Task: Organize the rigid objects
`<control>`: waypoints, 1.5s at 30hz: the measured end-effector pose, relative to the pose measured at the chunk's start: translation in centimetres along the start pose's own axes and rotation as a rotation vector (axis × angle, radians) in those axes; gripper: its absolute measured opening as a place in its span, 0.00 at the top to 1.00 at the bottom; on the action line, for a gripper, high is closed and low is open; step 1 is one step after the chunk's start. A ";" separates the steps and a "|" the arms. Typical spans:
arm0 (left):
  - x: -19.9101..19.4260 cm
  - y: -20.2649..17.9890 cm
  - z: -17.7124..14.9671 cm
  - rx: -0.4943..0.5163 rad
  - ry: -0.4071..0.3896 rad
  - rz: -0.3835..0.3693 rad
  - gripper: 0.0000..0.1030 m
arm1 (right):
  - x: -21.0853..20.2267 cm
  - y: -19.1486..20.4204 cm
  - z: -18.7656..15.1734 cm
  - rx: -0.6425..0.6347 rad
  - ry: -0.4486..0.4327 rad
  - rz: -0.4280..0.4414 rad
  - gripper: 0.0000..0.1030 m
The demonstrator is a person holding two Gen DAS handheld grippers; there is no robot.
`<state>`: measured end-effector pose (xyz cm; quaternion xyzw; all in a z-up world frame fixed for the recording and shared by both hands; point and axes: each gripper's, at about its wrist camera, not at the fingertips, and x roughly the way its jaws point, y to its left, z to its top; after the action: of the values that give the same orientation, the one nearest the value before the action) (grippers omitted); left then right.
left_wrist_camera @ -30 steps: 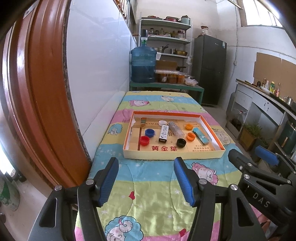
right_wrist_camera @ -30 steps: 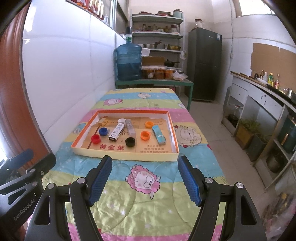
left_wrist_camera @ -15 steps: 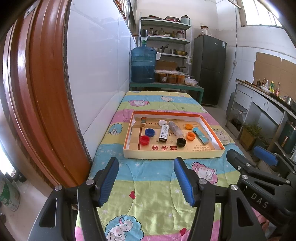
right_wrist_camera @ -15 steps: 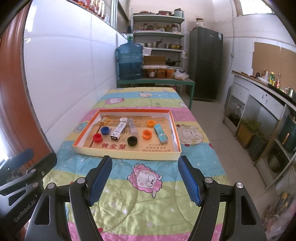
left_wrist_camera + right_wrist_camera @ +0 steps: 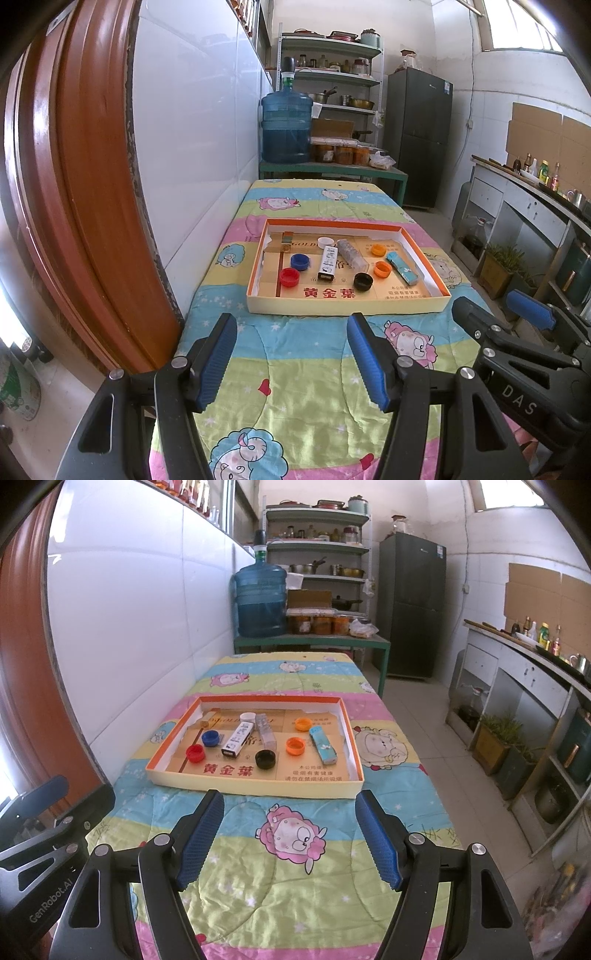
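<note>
A shallow cardboard tray with an orange rim lies on the quilt-covered table. In it lie red, blue, black, white and two orange caps, a white box, a clear box and a teal box. My left gripper is open and empty, short of the tray's near edge. My right gripper is open and empty, also short of the tray.
A white tiled wall and a red-brown door frame run along the left. A water jug, shelves and a fridge stand beyond the table. A counter lines the right side across a floor aisle.
The right gripper has drifted slightly, with the tray shifting a little right in its view. The left gripper has barely moved. Both stay open.
</note>
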<state>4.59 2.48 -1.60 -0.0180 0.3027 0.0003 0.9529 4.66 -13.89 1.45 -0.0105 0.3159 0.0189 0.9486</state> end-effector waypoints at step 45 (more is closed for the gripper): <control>0.0 -0.1 0.0 0.001 0.004 0.000 0.39 | 0.2 0.3 -0.1 -0.002 0.004 0.003 0.27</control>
<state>4.56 2.39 -1.63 -0.0177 0.3044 0.0001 0.9524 4.76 -13.59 1.20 -0.0110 0.3179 0.0205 0.9478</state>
